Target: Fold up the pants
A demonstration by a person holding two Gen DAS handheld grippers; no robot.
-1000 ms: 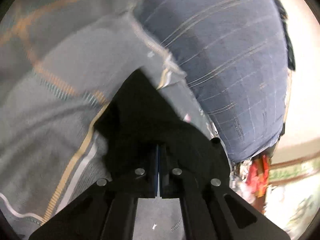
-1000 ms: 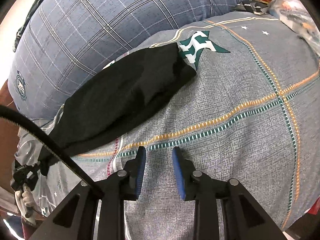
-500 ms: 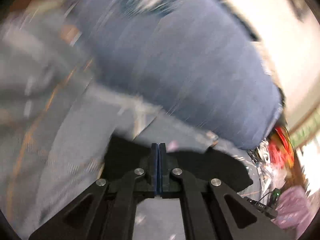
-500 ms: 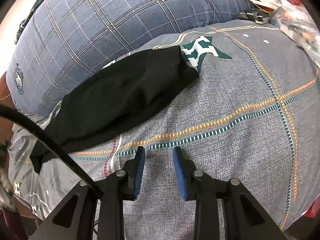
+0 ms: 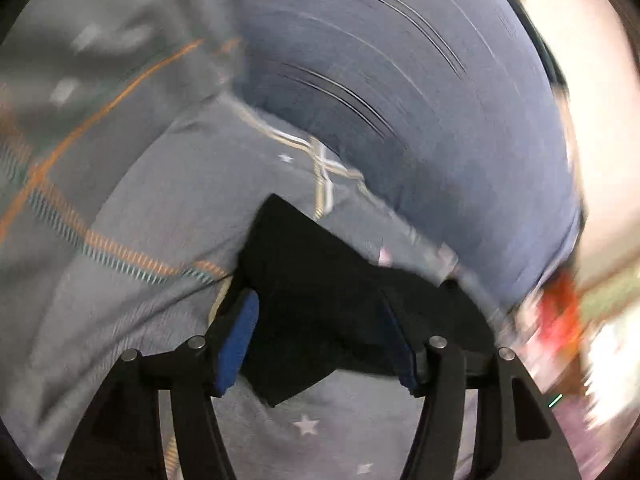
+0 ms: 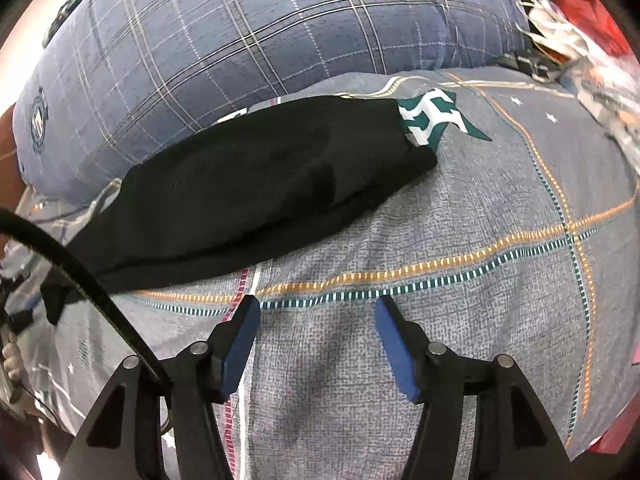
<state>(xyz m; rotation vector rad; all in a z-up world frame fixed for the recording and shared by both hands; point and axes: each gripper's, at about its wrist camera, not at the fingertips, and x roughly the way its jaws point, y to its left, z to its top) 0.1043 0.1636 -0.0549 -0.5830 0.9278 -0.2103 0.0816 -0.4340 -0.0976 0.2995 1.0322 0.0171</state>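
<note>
The black pants lie folded in a long strip on the grey checked bedspread, next to a blue plaid pillow. My right gripper hovers over bare bedspread just in front of the pants, its jaws opening with nothing between them. In the blurred left wrist view, an end of the black pants lies between the blue pads of my left gripper. Its jaws are opening and the pads stand clear of the cloth.
A large blue plaid pillow lies along the far side of the pants. Red and white clutter sits at the bed's right end. A black cable crosses the lower left of the right wrist view.
My left gripper was shut on the black cloth and now stands open with the cloth lying loose between its pads. My right gripper's jaws have spread wider. The left view swung and rolled.
</note>
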